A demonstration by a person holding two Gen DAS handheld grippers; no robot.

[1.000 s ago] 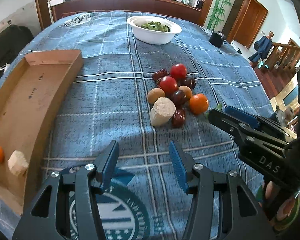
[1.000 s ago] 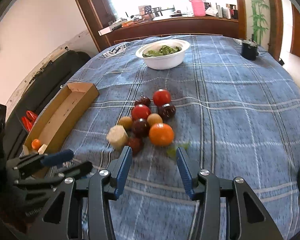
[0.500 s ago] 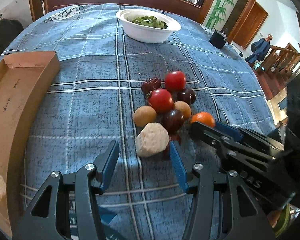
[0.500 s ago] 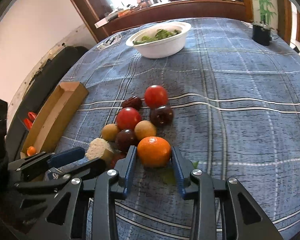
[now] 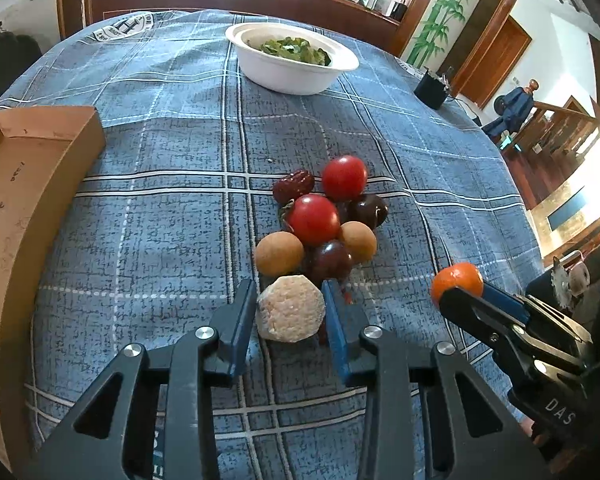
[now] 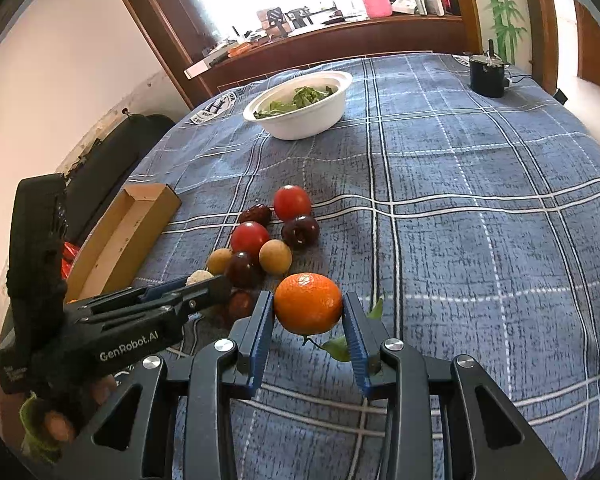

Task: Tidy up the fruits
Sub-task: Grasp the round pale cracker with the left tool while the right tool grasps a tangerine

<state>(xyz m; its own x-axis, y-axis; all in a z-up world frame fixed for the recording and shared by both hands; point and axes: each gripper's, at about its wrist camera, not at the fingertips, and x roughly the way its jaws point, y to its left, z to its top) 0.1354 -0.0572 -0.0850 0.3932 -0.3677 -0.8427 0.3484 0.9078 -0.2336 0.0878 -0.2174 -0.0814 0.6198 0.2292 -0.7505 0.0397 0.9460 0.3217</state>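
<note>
On the blue checked tablecloth lies a pile of fruit: two red tomatoes (image 5: 314,220), two tan round fruits (image 5: 279,254), dark plums (image 5: 366,210) and a red date (image 5: 293,187). At the pile's near edge my left gripper (image 5: 290,292) has its jaws closing on a pale peeled chunk (image 5: 290,314), both pads against its sides. My right gripper (image 6: 308,304) is shut on an orange (image 6: 308,306), held just off the cloth to the right of the pile, a leaf hanging under it. In the left wrist view the orange (image 5: 458,276) shows at the right gripper's tip.
An open cardboard box (image 5: 28,184) lies along the left, with a pale piece in its near corner. A white bowl of greens (image 5: 292,60) stands at the far middle, and a black cup (image 5: 431,90) at the far right. The table edge drops away on the right.
My left gripper came forward to the pile and closed around the pale chunk. My right gripper shut on the orange and drew it away from the pile.
</note>
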